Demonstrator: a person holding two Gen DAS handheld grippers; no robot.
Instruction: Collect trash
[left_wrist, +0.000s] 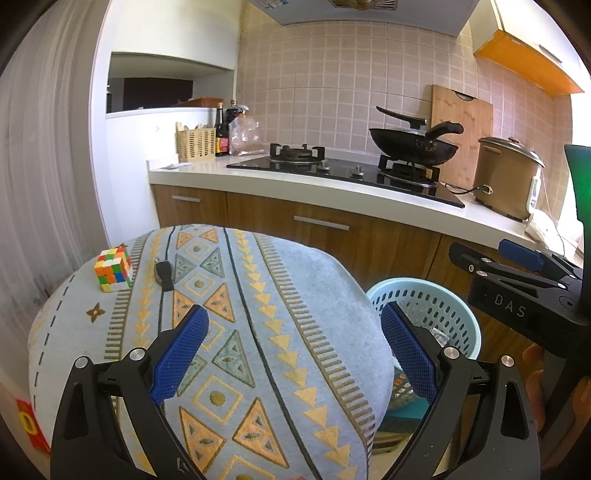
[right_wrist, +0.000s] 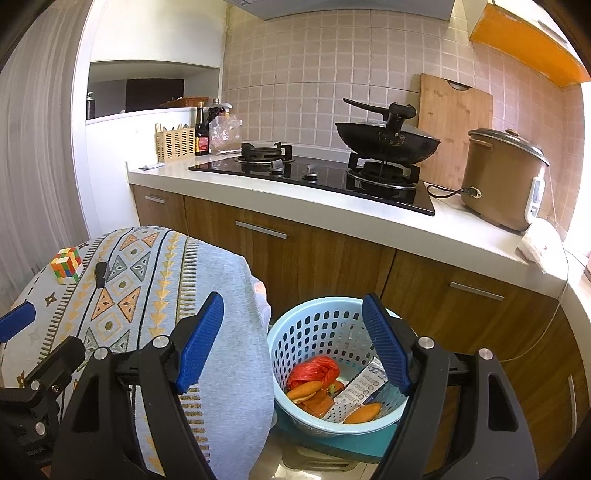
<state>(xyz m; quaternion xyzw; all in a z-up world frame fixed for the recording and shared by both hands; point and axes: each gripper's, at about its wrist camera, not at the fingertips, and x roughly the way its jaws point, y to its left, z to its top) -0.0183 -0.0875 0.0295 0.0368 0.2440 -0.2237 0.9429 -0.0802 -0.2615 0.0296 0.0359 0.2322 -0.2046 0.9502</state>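
Note:
A light blue perforated basket (right_wrist: 317, 325) stands on the floor to the right of a cloth-covered table (right_wrist: 155, 295). Inside it lie a crumpled red bag (right_wrist: 314, 371), orange peel-like pieces (right_wrist: 304, 391) and a printed paper wrapper (right_wrist: 360, 389). My right gripper (right_wrist: 293, 341) is open above the basket's near rim, with nothing between its blue pads. My left gripper (left_wrist: 293, 350) is open over the table's patterned cloth (left_wrist: 258, 295), also empty. In the left wrist view the basket (left_wrist: 439, 306) shows beyond the table edge, with the right gripper's body (left_wrist: 517, 291) above it.
A Rubik's cube (left_wrist: 112, 269) and a black car key (left_wrist: 162, 275) lie at the table's far left. Behind runs a wooden-fronted counter (right_wrist: 332, 206) with a gas hob, black wok (right_wrist: 388, 142), brown rice cooker (right_wrist: 498, 177) and a cutting board. A white curtain hangs left.

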